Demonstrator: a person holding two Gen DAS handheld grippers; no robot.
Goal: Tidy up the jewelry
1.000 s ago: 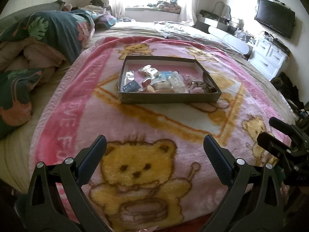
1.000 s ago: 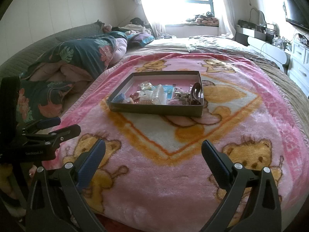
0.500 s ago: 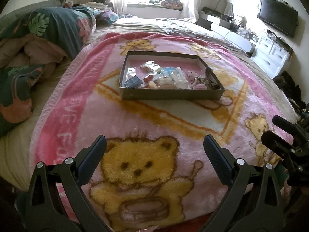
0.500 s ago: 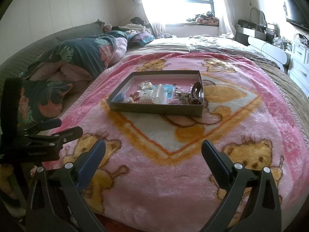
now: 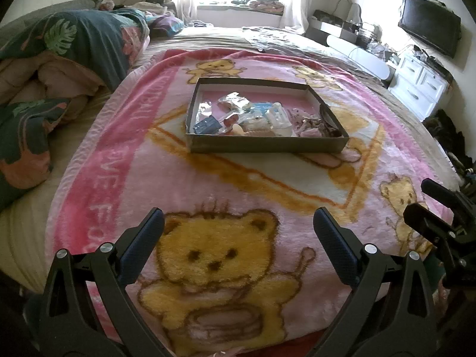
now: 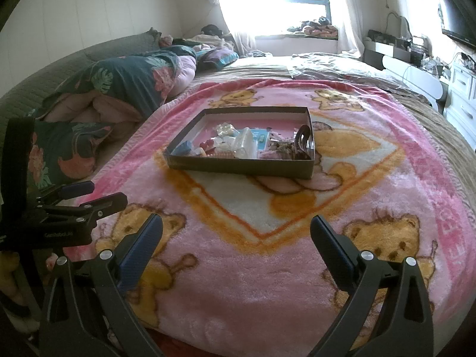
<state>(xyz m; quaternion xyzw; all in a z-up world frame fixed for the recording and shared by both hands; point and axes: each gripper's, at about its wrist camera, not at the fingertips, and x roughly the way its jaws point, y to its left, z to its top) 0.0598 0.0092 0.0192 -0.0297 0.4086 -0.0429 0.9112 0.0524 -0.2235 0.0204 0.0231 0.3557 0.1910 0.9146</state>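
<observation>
Both tongs are being held spread and empty, well short of the tray (image 5: 267, 144).
Ahead of left gripper (image 5: 238, 235) and right gripper (image 6: 236, 235), tangled small jewelry (image 6: 282, 148) is risking being snagged or slipping from the wide pads.

Left claw (image 5: 238, 232) spread wide above pink blanket (image 5: 208, 184); jewelry tray (image 5: 267, 144) well ahead.

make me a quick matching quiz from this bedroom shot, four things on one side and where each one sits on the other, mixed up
Things:
1. shallow box
2. dark hair clip
3. leaf-print duvet
4. television

Places:
A. bunched at the left side of the bed
B. against the box's right wall
C. on the right-hand wall above the white drawers
D. in the middle of the pink bear blanket

Pairs: 1-D, 2-B, 3-A, 4-C
</observation>
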